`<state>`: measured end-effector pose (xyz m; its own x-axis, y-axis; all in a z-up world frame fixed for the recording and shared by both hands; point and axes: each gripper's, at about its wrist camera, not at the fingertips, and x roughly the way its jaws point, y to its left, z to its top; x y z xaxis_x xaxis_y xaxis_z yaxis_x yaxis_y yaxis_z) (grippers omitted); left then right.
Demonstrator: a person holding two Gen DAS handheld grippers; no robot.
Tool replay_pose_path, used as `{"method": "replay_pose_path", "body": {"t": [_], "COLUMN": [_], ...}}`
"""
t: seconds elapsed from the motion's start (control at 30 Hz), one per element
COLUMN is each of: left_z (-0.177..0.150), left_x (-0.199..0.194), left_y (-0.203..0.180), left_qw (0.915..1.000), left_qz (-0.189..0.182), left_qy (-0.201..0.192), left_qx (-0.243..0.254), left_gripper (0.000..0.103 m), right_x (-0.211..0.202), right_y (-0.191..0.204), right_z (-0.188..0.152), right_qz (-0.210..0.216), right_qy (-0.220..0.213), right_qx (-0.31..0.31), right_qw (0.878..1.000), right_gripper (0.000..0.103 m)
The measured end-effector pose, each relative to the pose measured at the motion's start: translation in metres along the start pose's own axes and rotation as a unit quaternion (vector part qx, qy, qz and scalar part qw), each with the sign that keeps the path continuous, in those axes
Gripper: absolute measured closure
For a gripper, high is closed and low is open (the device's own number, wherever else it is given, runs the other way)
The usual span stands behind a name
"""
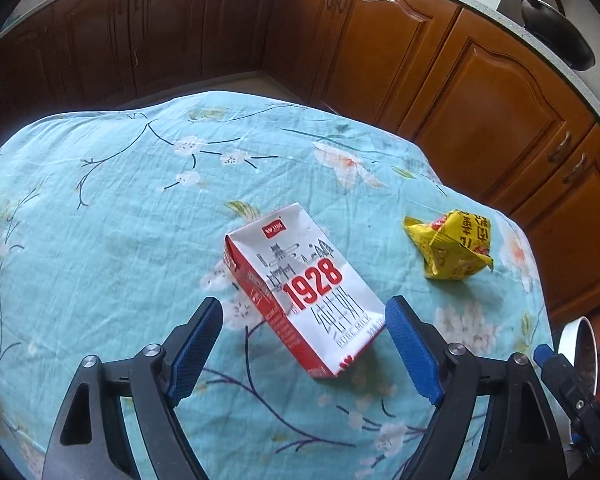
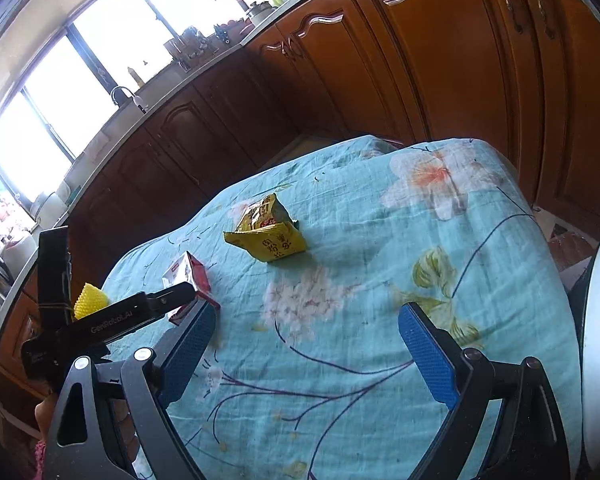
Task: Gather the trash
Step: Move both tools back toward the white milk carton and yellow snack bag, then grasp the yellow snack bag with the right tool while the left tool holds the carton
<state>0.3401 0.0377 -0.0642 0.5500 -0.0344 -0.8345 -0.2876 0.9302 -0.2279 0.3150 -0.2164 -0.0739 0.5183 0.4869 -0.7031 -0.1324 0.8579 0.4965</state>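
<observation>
Down at the right edge of my left wrist cam there's a round white-rimmed bin [image 1: 580, 344] with a dark inside — can't tell what's in it. The same white rim [image 2: 598, 320] curves up the right side of the right cam.

The trash itself: a red-and-white paper milk carton printed "1928" [image 1: 300, 288] is lying on its side on the cloth, right in front of my left gripper [image 1: 304, 334]. Its blue-padded jaws are spread wide, 1 on each side of the carton's near end and not touching it, so nothing is gripped. From the right cam the carton [image 2: 188, 274] is partly hidden behind the left gripper's black body.

A crumpled yellow foil snack wrapper [image 1: 452, 246] sits well to the right of the carton, near the table's right edge; in the right cam it [image 2: 266, 228] is further out, ahead of my right gripper [image 2: 306, 342], whose jaws are also wide apart and hold nothing.

A bumpy yellow object [image 2: 90, 300] peeks out at the far left.

Everything rests on a teal floral tablecloth [image 1: 120, 220], with brown wooden kitchen cabinets [image 1: 480, 92] wrapping around behind and a bright window [image 2: 80, 60] over the counter.
</observation>
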Motion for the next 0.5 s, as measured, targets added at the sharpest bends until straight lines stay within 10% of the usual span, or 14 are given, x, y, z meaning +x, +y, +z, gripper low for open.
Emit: {"method": "replay_pose_path", "body": {"t": [0.17,0.33,0.5], "left_z": [0.005,-0.003,-0.009], "left_x": [0.009,0.002,-0.015], "left_y": [-0.007,-0.003,0.016], "left_qw": [0.9995,0.9971,0.9942], "left_qz": [0.003,-0.040,-0.081], "left_qy": [-0.019,-0.032,-0.034], "left_qx": [0.026,0.056,0.063], "left_gripper": [0.025,0.073,0.091], "right_x": [0.012,0.029,0.050], "right_y": [0.005,0.014,0.022], "right_z": [0.013,0.025,0.034], "right_qz": [0.007,0.016,0.013], "right_qy": [0.001,0.004,0.016], "right_qx": [-0.006,-0.015,-0.027], "right_qw": [1.000,1.000,0.999], "right_gripper": [0.009,0.010,0.022]}}
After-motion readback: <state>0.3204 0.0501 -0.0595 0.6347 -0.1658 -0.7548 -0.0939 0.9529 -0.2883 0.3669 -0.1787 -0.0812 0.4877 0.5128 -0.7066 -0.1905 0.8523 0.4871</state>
